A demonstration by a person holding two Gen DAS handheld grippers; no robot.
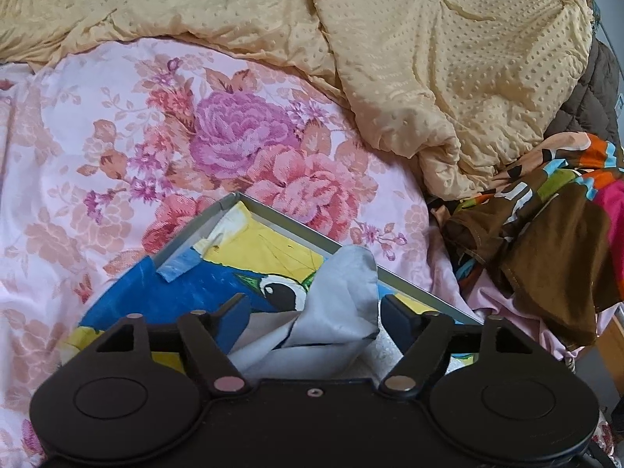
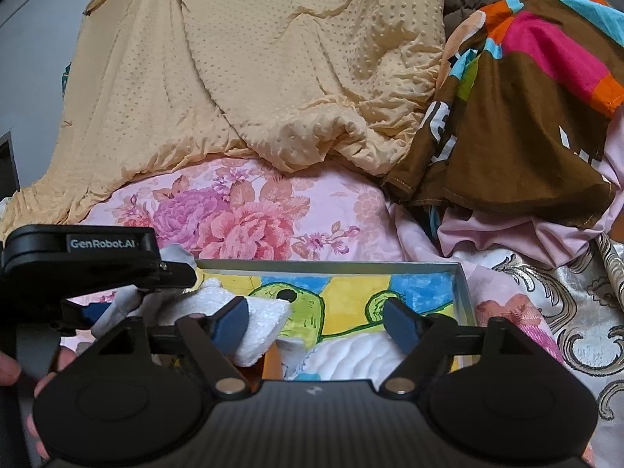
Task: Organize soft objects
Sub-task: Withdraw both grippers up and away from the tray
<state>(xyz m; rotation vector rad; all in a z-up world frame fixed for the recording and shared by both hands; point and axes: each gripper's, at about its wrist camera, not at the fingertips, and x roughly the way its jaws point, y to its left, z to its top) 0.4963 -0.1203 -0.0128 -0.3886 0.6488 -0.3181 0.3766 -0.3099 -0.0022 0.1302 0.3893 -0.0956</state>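
Floral pink bedding [image 1: 97, 148] and a dotted yellow quilt [image 1: 429, 58] fill the background. Gripper bodies hide the near end of a painted tray [image 2: 464, 292]. Inside it, a crumpled grey cloth [image 1: 343, 292] stands between the spread left gripper [image 1: 316, 312] fingers, unpinched; the right gripper [image 2: 318, 321] gapes beside white foam [image 2: 261, 335]. "GenRobot.AI" is legible.

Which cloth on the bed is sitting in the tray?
The grey cloth, bunched in the painted tray between the open left hand-held gripper fingers. The yellow blanket and brown patterned cloth lie outside.
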